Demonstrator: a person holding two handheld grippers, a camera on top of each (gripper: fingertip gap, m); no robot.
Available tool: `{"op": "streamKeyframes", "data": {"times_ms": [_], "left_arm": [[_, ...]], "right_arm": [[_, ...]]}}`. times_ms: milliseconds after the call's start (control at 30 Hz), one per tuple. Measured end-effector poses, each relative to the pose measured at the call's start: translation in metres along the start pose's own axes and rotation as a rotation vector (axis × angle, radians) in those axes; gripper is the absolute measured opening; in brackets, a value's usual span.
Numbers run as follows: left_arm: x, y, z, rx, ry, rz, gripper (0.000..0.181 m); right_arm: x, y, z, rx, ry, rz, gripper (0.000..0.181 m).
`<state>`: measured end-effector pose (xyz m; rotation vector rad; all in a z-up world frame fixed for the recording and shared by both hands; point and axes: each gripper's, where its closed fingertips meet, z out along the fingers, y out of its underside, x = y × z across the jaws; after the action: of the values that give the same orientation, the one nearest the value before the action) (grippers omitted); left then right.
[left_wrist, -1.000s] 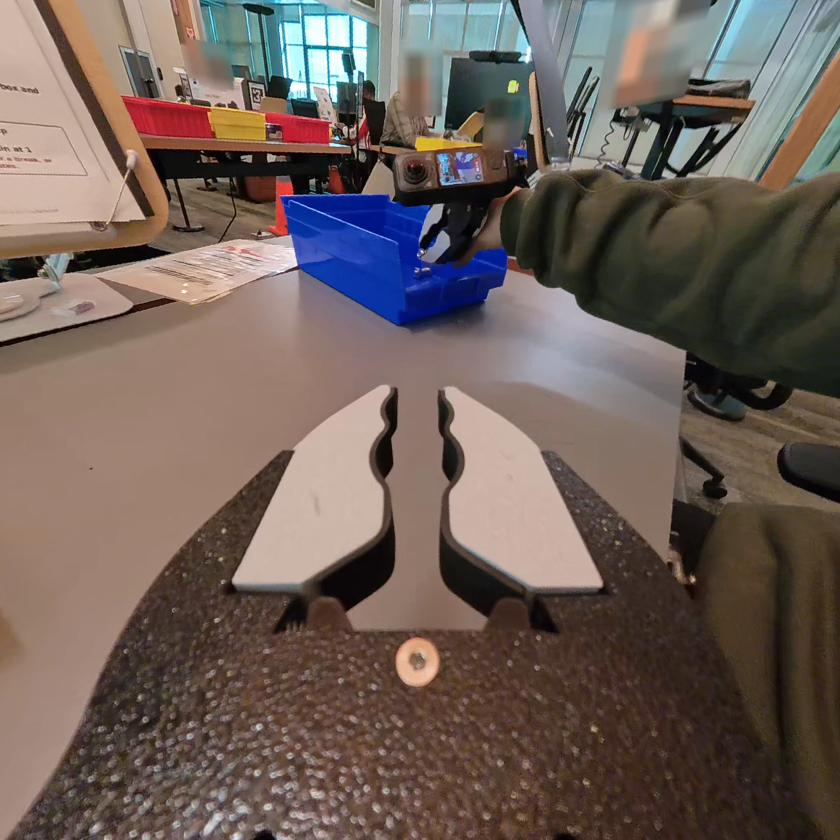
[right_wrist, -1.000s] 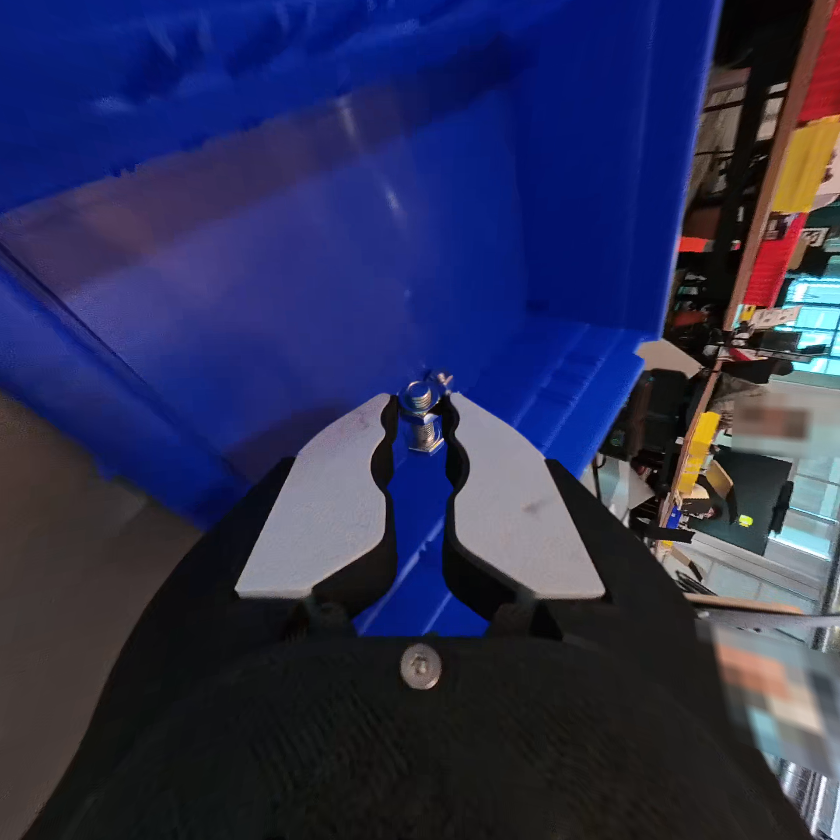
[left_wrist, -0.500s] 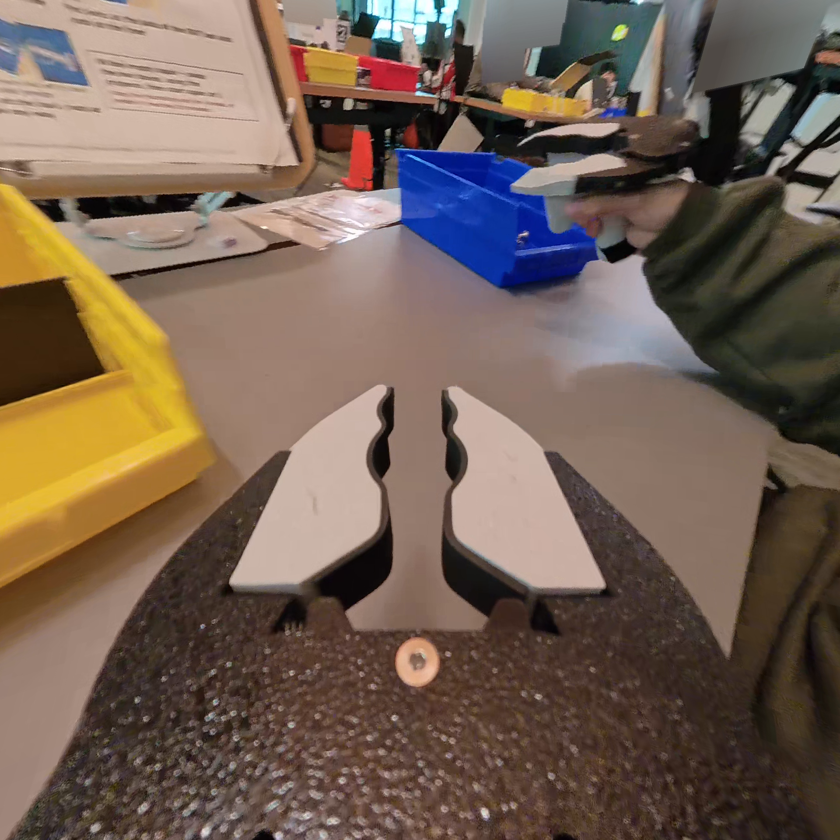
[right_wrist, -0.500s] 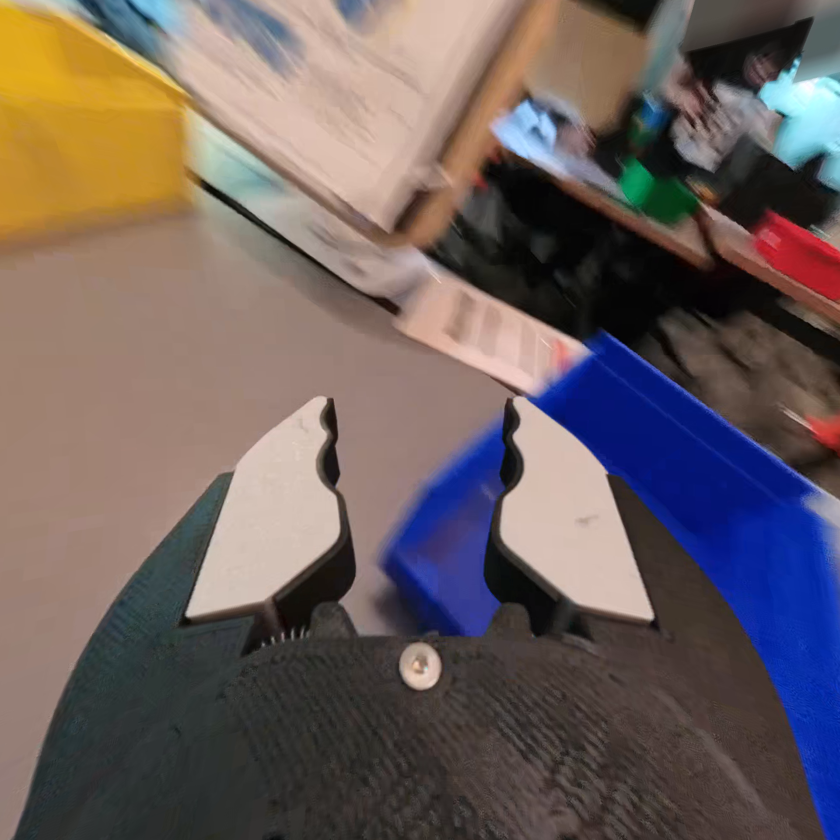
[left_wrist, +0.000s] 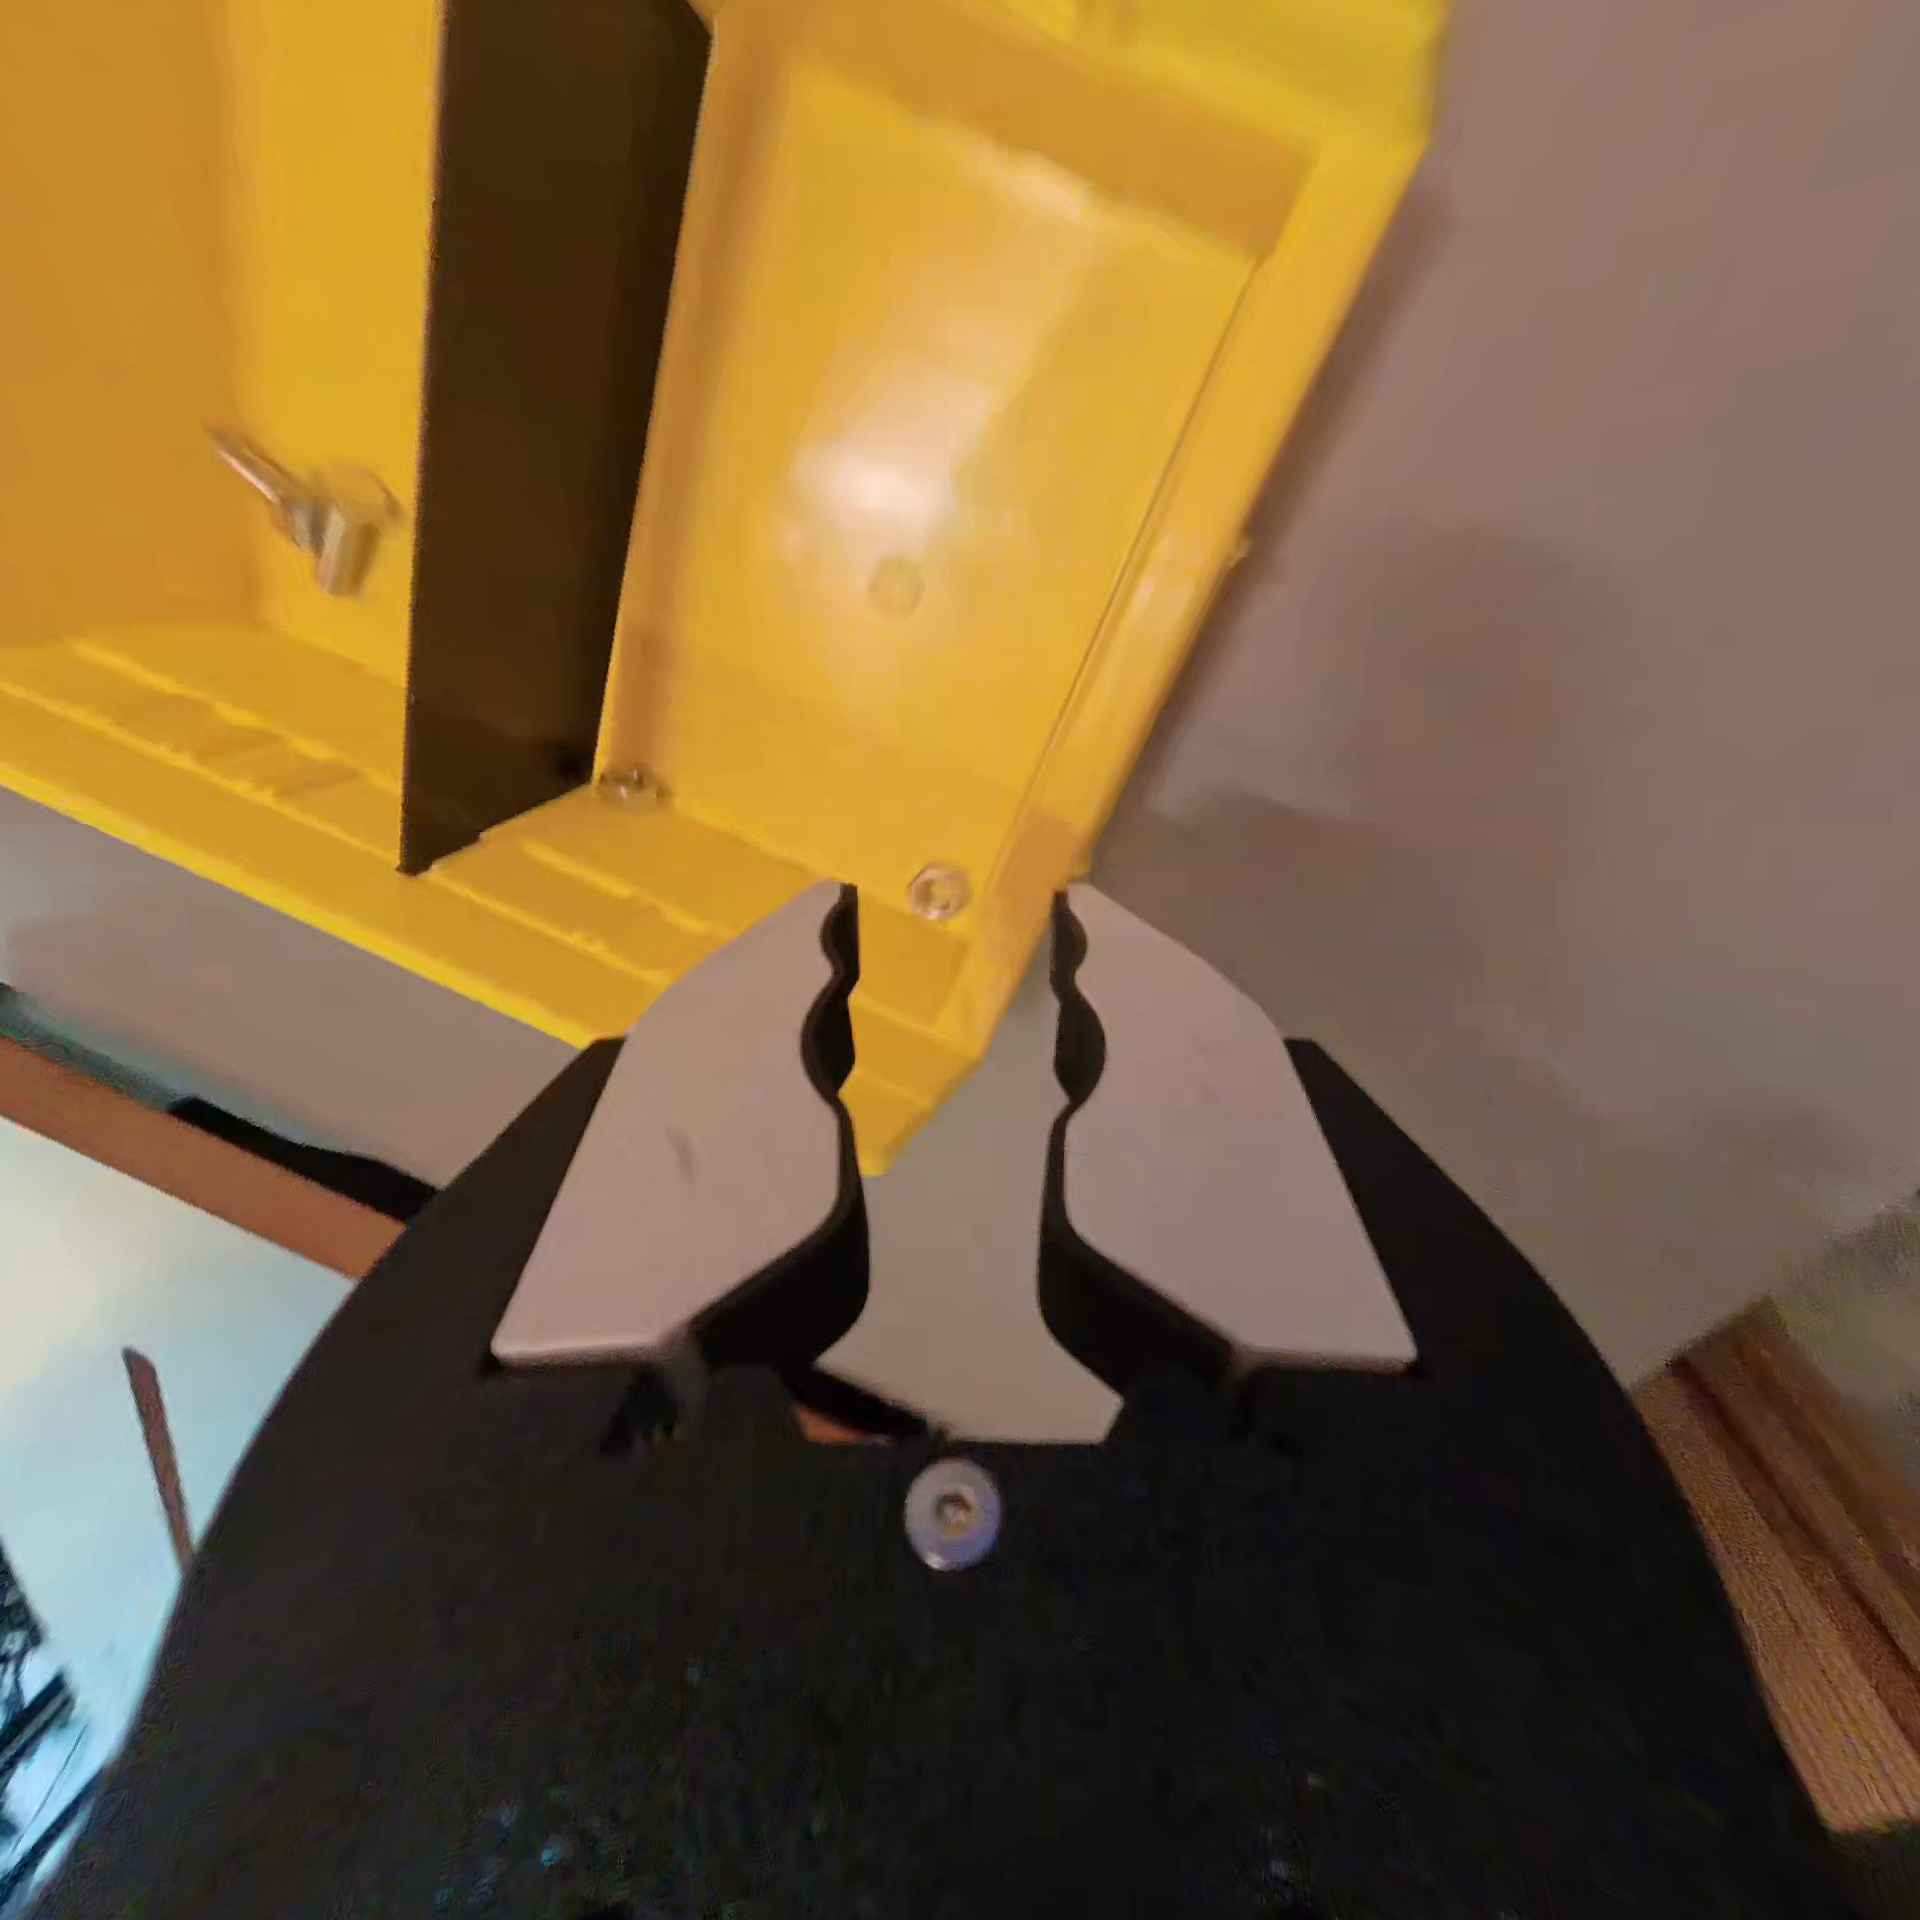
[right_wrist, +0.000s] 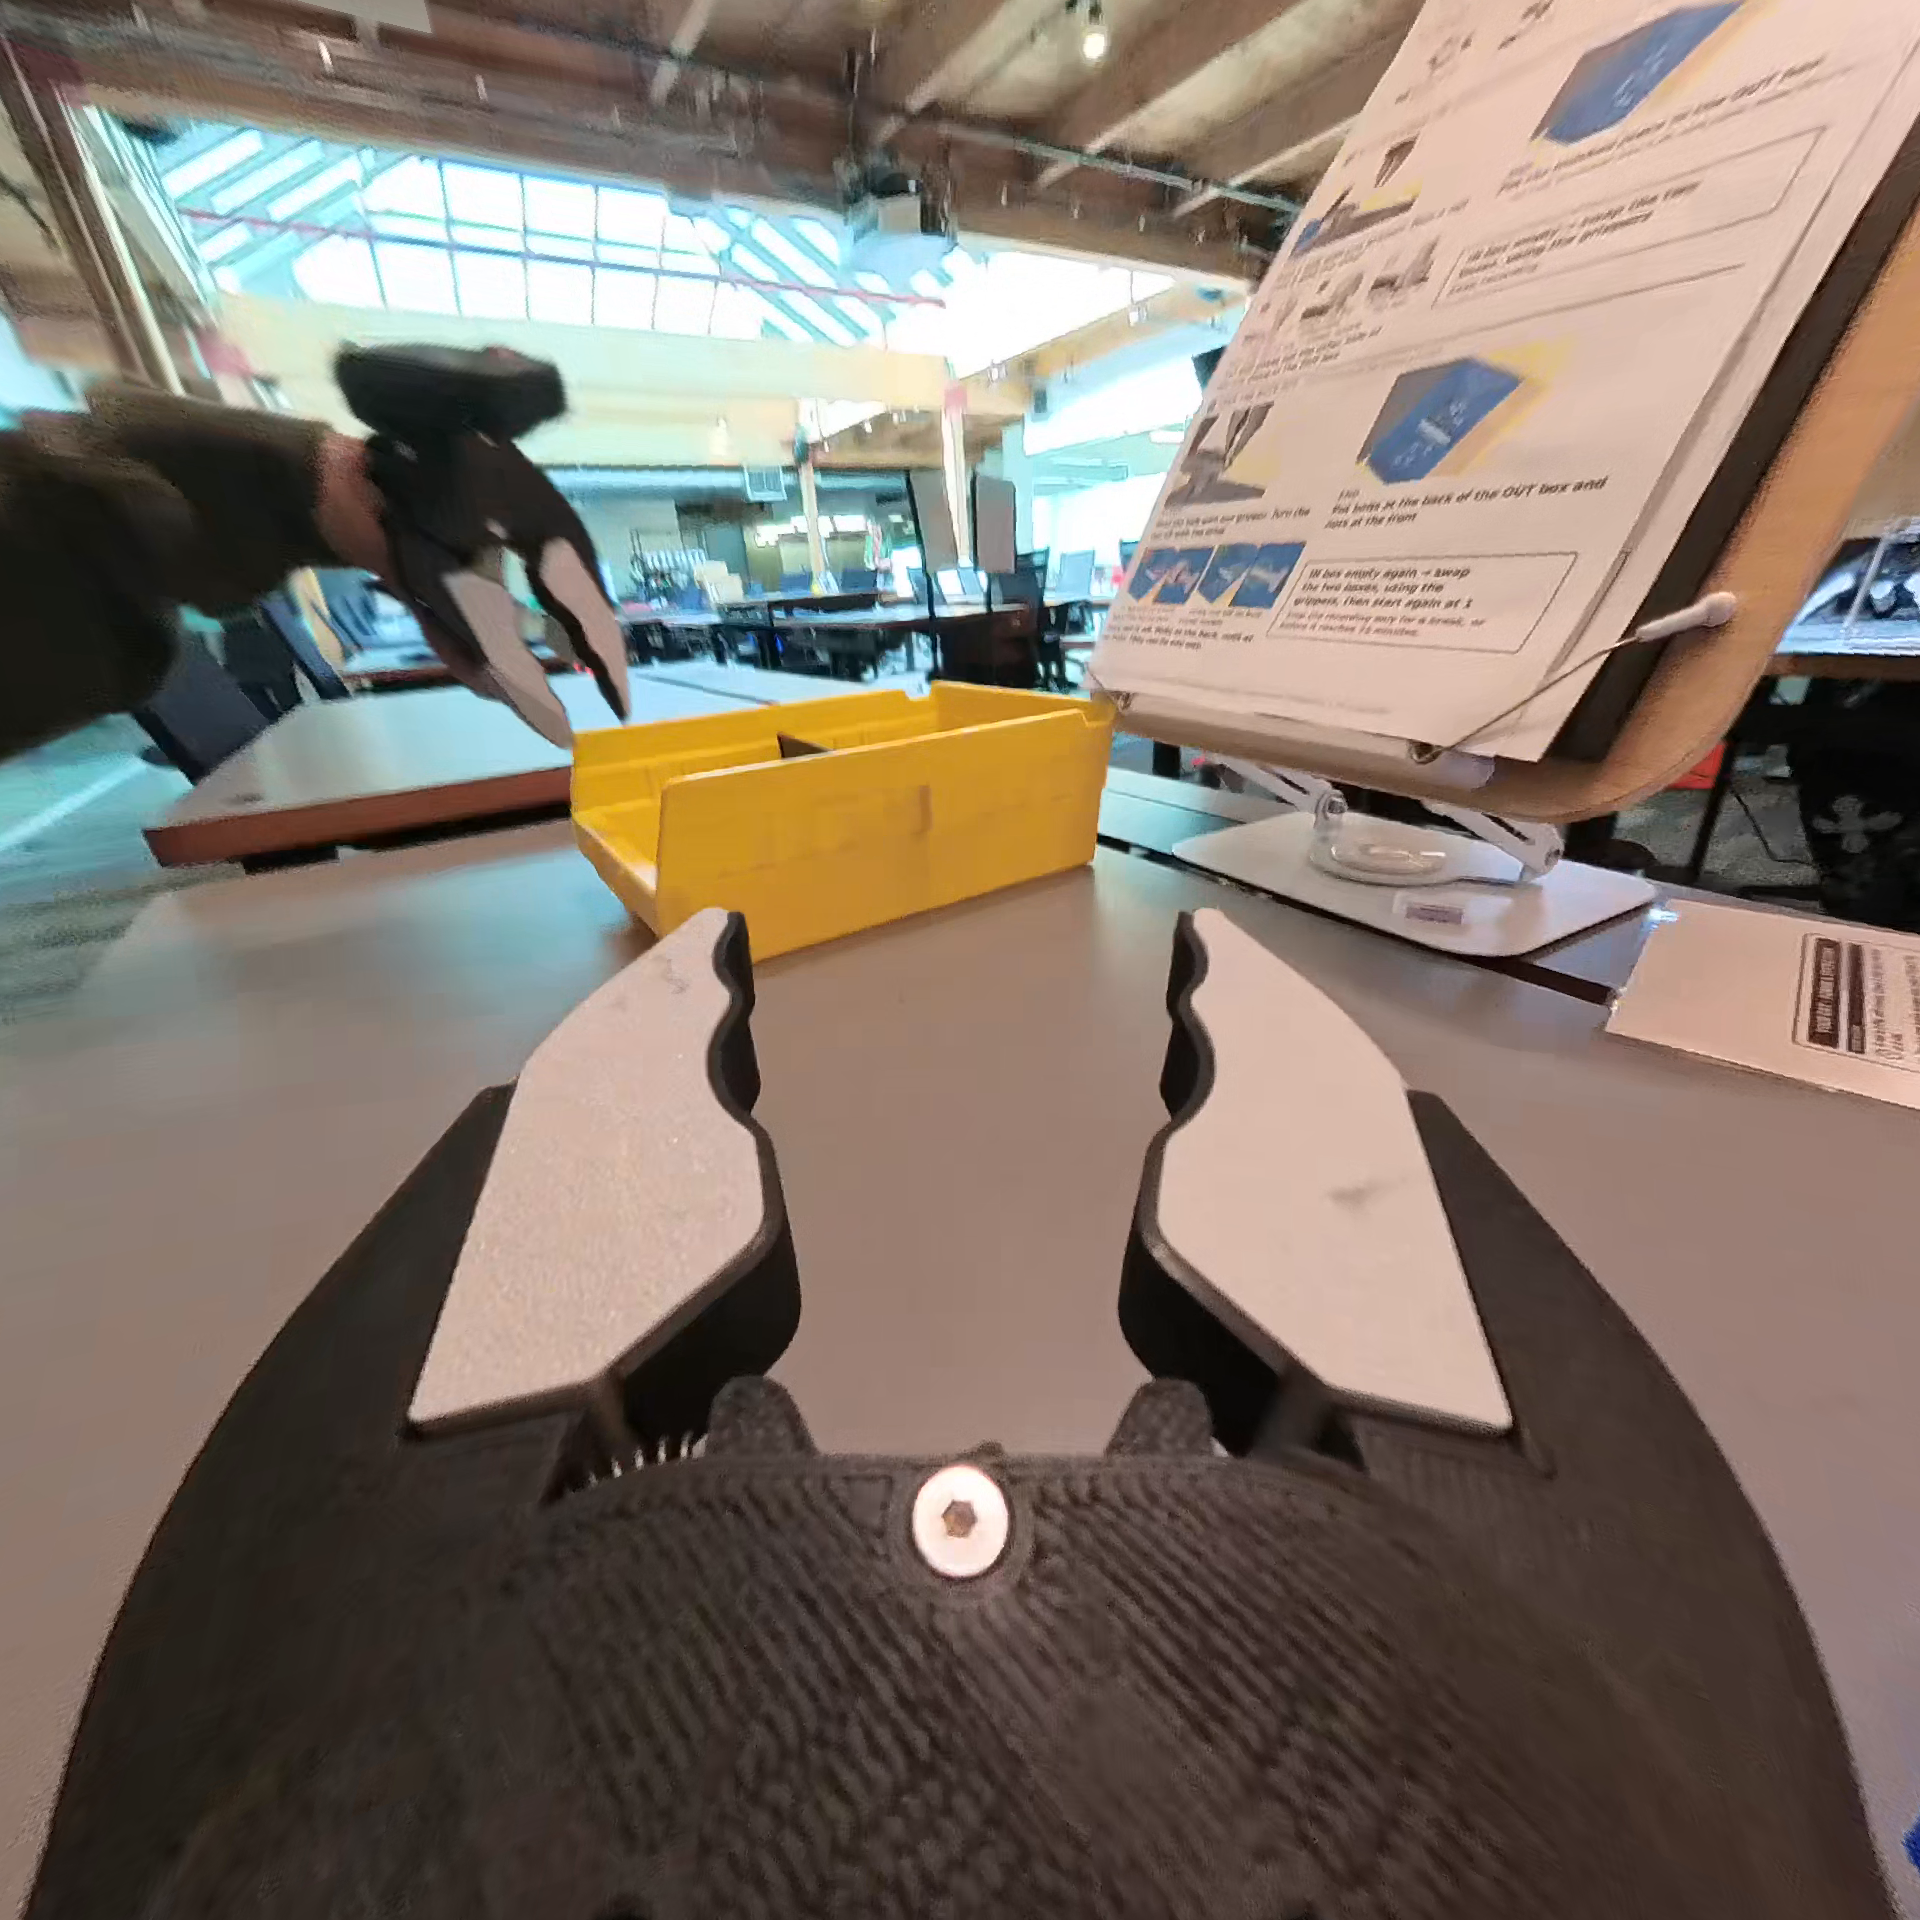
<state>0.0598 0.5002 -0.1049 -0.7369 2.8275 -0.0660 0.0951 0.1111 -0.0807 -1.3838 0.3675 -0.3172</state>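
Now | left tool (left_wrist: 954, 904) spread over yellow bin (left_wrist: 935, 416) | right tool (right_wrist: 958, 935) spread, empty

Left wrist view looks steeply down, close over the yellow bin (left_wrist: 935, 416); right wrist view sees that bin (right_wrist: 862, 821) low across the table (right_wrist: 208, 1039).

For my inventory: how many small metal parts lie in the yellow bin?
3. A winged piece left of the dark divider; a nut at the divider's foot; another nut just ahead of the left tool. More may be hidden.
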Motion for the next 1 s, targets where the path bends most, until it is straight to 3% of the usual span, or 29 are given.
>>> {"op": "streamKeyframes", "data": {"times_ms": [100,200,267,333,633,867,1000], "left_arm": [[-0.024,0.006,0.022,-0.182,0.085,-0.141,0.036],[-0.014,0.009,0.046,-0.369,0.254,-0.467,0.036],[-0.006,0.015,0.062,-0.475,0.292,-0.652,0.039],[-0.003,0.025,0.074,-0.55,0.278,-0.755,0.052],[-0.004,0.035,0.088,-0.643,0.07,-1.05,0.043],[-0.003,0.029,0.098,-0.572,0.138,-1.326,0.03],[-0.004,0.027,0.1,-0.551,0.136,-1.358,0.028]], "right_arm": [[0.0,-0.002,-0.001,0.013,-0.031,0.036,0.077],[0.003,-0.001,-0.001,0.006,-0.021,0.054,0.077],[0.003,-0.002,-0.002,0.017,-0.022,0.059,0.077],[0.004,-0.003,-0.003,0.028,-0.022,0.064,0.076],[0.004,-0.004,-0.004,0.034,-0.024,0.063,0.074],[-0.004,-0.002,-0.001,0.014,-0.041,0.011,0.073],[-0.007,-0.001,-0.001,0.008,-0.048,-0.02,0.072]]}}
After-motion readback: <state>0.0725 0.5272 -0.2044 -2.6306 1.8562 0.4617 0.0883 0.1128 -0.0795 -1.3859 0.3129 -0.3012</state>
